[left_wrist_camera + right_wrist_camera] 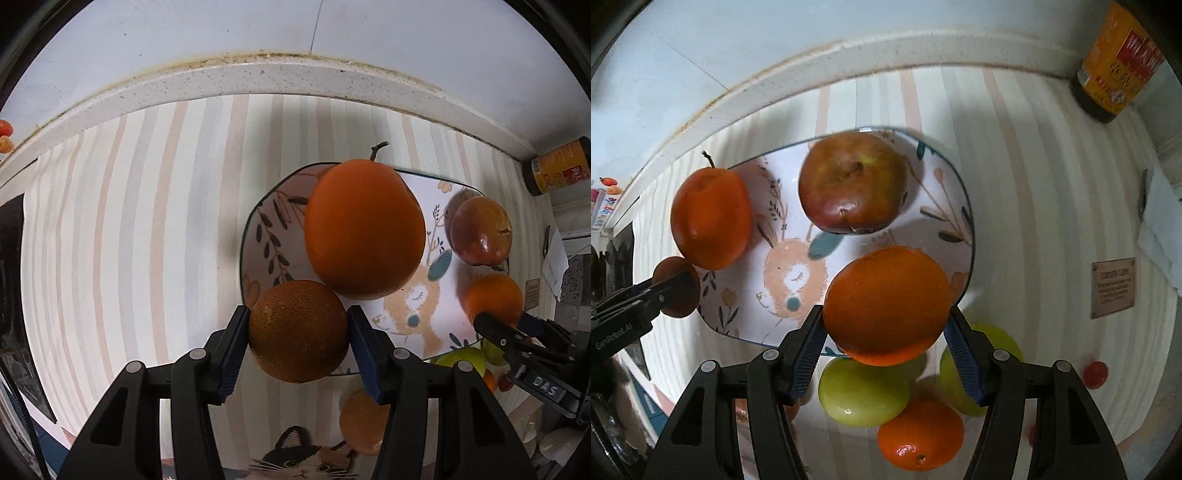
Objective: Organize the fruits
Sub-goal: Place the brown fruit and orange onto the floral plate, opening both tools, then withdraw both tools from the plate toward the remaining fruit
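A patterned plate (pixel 417 192) with a rabbit drawing lies on the striped mat; it also shows in the right wrist view (pixel 938 206). On it sit a large orange with a stem (pixel 364 229) (pixel 711 218) and a red apple (pixel 480 230) (pixel 853 182). My left gripper (pixel 297 332) is shut on a dark, rough orange (pixel 297 330) at the plate's near left edge. My right gripper (pixel 884 328) is shut on a bright orange (pixel 886 302) (pixel 493 297) above the plate's near right edge.
Two green fruits (pixel 862 397) and a small mandarin (pixel 921 435) lie on the mat in front of the plate. Another orange (pixel 364 422) lies near a cat picture. A brown bottle (pixel 1115 62) stands at the back right corner. A raised counter edge (pixel 258 77) runs behind.
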A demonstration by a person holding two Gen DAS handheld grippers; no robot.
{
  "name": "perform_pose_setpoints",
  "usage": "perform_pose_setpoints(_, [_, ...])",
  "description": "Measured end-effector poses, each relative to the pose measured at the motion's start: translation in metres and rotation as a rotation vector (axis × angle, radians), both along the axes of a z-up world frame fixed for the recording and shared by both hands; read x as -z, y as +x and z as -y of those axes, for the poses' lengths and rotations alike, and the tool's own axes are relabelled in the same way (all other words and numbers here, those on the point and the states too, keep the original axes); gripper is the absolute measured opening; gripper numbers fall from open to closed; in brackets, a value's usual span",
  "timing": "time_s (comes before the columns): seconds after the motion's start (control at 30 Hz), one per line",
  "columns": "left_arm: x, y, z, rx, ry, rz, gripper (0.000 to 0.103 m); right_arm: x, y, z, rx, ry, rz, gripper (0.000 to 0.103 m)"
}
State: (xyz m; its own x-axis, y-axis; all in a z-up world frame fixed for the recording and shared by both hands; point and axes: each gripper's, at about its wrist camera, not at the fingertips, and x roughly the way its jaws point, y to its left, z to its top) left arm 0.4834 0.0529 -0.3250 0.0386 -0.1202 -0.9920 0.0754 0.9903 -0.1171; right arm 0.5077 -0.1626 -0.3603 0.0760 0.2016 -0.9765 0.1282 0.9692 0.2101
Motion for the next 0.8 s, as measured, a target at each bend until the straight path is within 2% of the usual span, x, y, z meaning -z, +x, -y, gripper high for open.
perform_pose_setpoints(0.03, [0.000, -0.001, -0.001, -0.009, -0.004, 0.002, 0.051, -0.001, 0.001, 0.001, 0.003, 0.019, 0.007, 0.072])
perform_pose_setpoints(0.1, [0.000, -0.002, -0.001, -0.012, 0.023, 0.009, 0.052, -0.004, 0.005, 0.003, 0.005, 0.047, 0.001, 0.089])
perform_pose_setpoints(0.17, [-0.001, -0.002, -0.002, -0.020, 0.025, 0.026, 0.064, -0.010, 0.004, 0.004, -0.003, 0.042, 0.004, 0.090])
perform_pose_setpoints(0.2, [-0.002, -0.003, -0.002, -0.024, 0.026, 0.032, 0.078, -0.011, 0.005, 0.004, -0.007, 0.037, 0.004, 0.091])
perform_pose_setpoints(0.23, [-0.001, -0.001, 0.000, -0.028, 0.025, 0.036, 0.087, -0.014, 0.005, 0.004, -0.012, 0.026, 0.002, 0.092])
perform_pose_setpoints(0.27, [-0.003, -0.002, 0.000, -0.031, 0.019, 0.042, 0.090, -0.016, 0.004, 0.004, -0.013, 0.022, 0.003, 0.095])
perform_pose_setpoints(0.57, [-0.040, -0.026, 0.005, 0.002, 0.021, 0.117, 0.090, -0.043, -0.015, -0.009, -0.027, -0.083, 0.049, 0.095])
perform_pose_setpoints(0.8, [-0.073, -0.057, 0.008, 0.008, 0.038, 0.180, 0.090, -0.076, -0.041, -0.013, -0.030, -0.111, 0.104, 0.095])
